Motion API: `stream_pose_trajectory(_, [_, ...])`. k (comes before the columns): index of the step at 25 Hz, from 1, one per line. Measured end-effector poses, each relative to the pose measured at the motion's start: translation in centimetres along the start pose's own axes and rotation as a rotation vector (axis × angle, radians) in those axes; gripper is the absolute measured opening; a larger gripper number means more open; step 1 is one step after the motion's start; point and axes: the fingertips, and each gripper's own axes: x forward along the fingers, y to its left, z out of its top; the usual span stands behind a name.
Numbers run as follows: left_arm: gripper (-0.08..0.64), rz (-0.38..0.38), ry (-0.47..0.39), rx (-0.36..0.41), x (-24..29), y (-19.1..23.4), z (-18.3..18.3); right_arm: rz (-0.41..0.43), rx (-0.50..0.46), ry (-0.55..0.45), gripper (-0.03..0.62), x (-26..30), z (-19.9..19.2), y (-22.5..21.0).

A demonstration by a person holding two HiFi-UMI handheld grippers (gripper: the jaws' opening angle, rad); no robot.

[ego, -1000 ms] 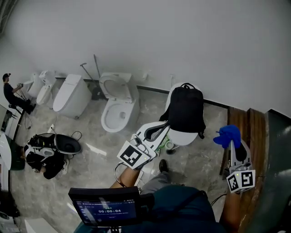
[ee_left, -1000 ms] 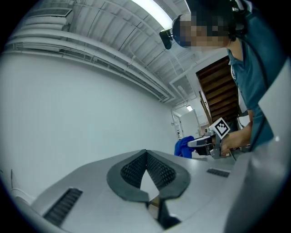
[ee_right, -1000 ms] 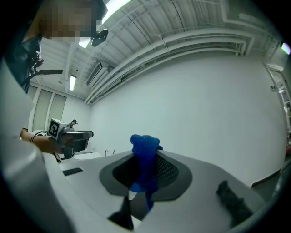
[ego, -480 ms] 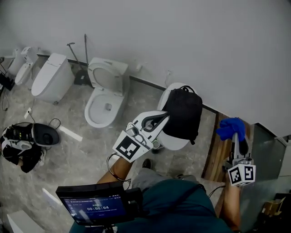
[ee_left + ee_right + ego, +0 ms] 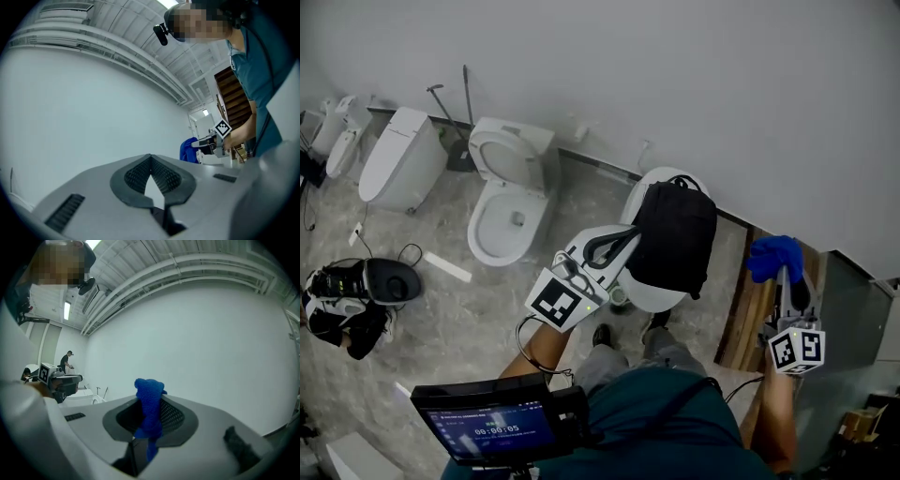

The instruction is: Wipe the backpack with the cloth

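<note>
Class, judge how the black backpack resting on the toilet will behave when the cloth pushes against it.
The backpack looks soft-sided and slightly slumped, so it will probably dent under pressure. Perched unheld on the rounded toilet, it may slide or tip.

Toilet (image 5: 659, 297) mostly under backpack (image 5: 675, 234)

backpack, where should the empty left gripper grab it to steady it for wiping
Probably the top handle loop, from above: it stands clear of the backpack, which sits upright on the toilet, and is thin enough for the fingers of the left gripper. The body looks too broad.
</note>
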Motion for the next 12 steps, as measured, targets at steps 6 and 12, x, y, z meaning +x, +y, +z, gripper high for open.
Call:
stream_pose_trajectory(6, [0.003, -0.005, 0.128, -0.008, 6.7, 2.4, -6.1, 0.009, 0.078, 0.116, 0.071, 6.7, -8.8, -5.6])
stream_pose_trajectory(12, [0.003, -0.018, 0.164, -0.09, 10.2, 4.3, -13.4, -0.012, 0.12, 0.279, 0.071, 14.0, -22.5, -8.5])
